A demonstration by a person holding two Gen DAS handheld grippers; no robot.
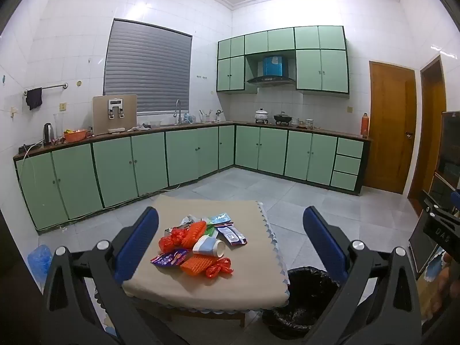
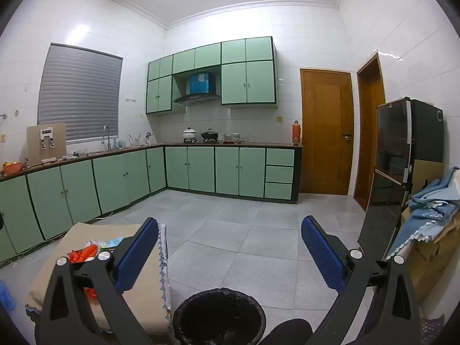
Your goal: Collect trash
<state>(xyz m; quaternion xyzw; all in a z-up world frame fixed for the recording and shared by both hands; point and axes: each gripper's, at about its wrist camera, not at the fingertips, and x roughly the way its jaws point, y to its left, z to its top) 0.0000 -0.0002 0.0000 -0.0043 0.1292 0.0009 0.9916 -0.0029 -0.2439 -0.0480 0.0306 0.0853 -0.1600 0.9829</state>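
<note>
Trash (image 1: 198, 244) heaping mid-frame on table (image 1: 178, 287), bin (image 2: 218, 316) lower right, left gripper (image 1: 230, 241) and right gripper (image 2: 228, 247) both gaping empty, risking slippery wrappers sliding off.

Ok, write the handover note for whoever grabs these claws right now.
Left claw: open, empty, above the small table's near edge.
Right claw: open, empty, over the floor above the bin.
Trash pile sits mid-table: tipped paper cup, orange mesh pieces, purple wrapper, other wrappers.
Black-lined bin stands on the floor at the table's right corner; no trash shows in it.
Done: nothing visible. Left: move every piece into the bin.
</note>
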